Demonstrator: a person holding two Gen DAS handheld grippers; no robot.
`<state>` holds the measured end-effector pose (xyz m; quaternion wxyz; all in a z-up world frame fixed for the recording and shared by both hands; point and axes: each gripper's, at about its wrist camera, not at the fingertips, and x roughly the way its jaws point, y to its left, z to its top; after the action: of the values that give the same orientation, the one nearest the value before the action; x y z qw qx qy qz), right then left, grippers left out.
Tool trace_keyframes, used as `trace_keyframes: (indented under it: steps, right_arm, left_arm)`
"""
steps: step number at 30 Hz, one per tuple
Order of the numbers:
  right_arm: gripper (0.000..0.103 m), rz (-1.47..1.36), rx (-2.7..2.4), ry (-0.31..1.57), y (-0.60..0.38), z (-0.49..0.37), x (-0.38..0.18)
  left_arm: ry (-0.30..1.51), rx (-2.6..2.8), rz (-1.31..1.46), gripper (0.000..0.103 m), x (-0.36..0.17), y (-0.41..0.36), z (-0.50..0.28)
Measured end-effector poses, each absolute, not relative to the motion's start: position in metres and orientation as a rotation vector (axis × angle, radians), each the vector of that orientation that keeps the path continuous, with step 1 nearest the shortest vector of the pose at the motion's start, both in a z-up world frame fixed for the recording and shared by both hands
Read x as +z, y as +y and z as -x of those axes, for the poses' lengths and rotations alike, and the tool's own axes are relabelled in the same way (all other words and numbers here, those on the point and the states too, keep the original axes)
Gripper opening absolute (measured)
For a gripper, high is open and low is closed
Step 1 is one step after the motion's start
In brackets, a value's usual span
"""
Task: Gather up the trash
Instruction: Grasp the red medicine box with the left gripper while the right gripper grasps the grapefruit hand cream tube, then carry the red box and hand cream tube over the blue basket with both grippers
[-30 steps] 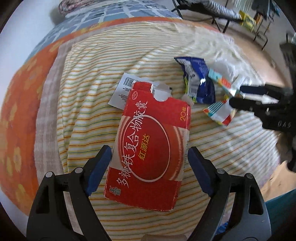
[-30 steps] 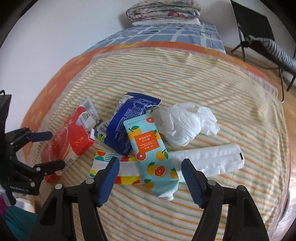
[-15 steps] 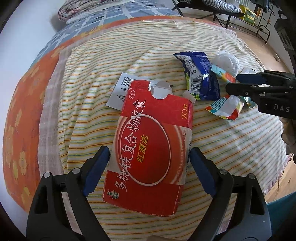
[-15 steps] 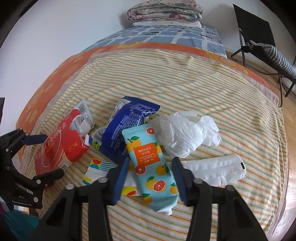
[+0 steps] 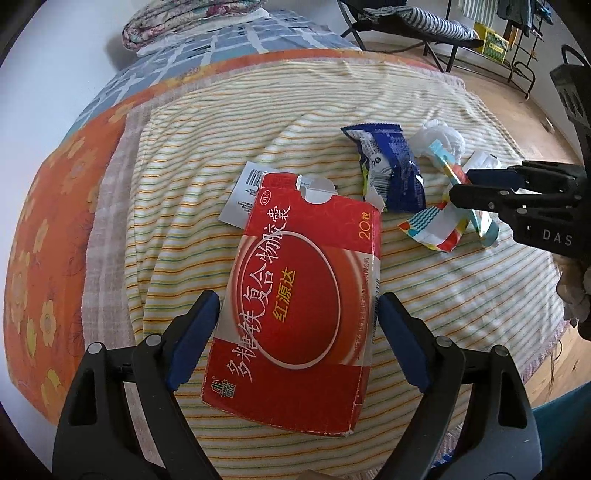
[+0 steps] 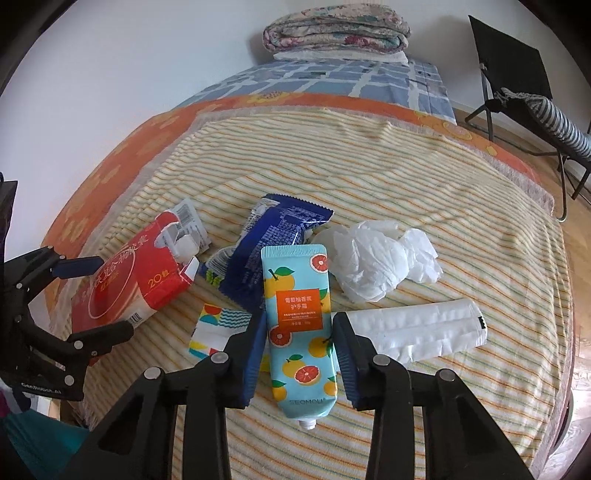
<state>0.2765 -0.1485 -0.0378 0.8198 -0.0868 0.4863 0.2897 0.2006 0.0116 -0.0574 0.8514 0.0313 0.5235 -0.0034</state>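
Trash lies on a striped blanket. A torn red medicine box (image 5: 299, 295) lies between the fingers of my left gripper (image 5: 299, 325), which is open around it. My right gripper (image 6: 299, 350) has closed in around a light blue hand-cream tube (image 6: 297, 325); its pads are at the tube's sides, and contact is unclear. A blue snack wrapper (image 6: 273, 243), a crumpled white tissue (image 6: 376, 254), a white packet (image 6: 417, 328) and a colourful wrapper (image 6: 218, 325) lie close by.
The striped blanket (image 6: 369, 166) covers an orange flowered sheet (image 5: 48, 229). A folded quilt (image 6: 336, 33) lies at the far end. Black folding chairs (image 6: 517, 81) stand on the wooden floor at the right. The bed's edge is near both grippers.
My right gripper's fingers have narrowed from wide open to close on either side of the hand-cream tube. My left gripper stays open around the red box.
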Motion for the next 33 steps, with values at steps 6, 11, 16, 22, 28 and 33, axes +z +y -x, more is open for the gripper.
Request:
trace_keyframes:
  steps: [6,11,16,22,28,33]
  right_arm:
    - [0.037,0.17,0.624,1.0,-0.15,-0.268,-0.026]
    - [0.037,0.181,0.636,0.966,-0.149,-0.258,-0.016]
    - [0.037,0.178,0.638,0.945,-0.151,-0.247,-0.008]
    - [0.037,0.17,0.645,0.907,-0.157,-0.23,0.01]
    - [0.037,0.164,0.661,0.881,-0.164,-0.207,0.027]
    - [0.037,0.143,0.673,0.863,-0.172,-0.184,0.038]
  left_arm:
    - [1.076,-0.02,-0.06,0.089,-0.048,0.01,-0.194]
    - [1.056,-0.025,-0.043,0.089,-0.038,0.012,-0.186]
    - [1.041,-0.027,-0.033,0.089,-0.03,0.014,-0.176]
    - [1.012,-0.041,-0.037,0.089,-0.016,0.009,-0.156]
    - [0.984,-0.064,-0.026,0.089,-0.003,0.003,-0.131]
    - [0.967,-0.085,-0.018,0.089,0.004,-0.005,-0.105]
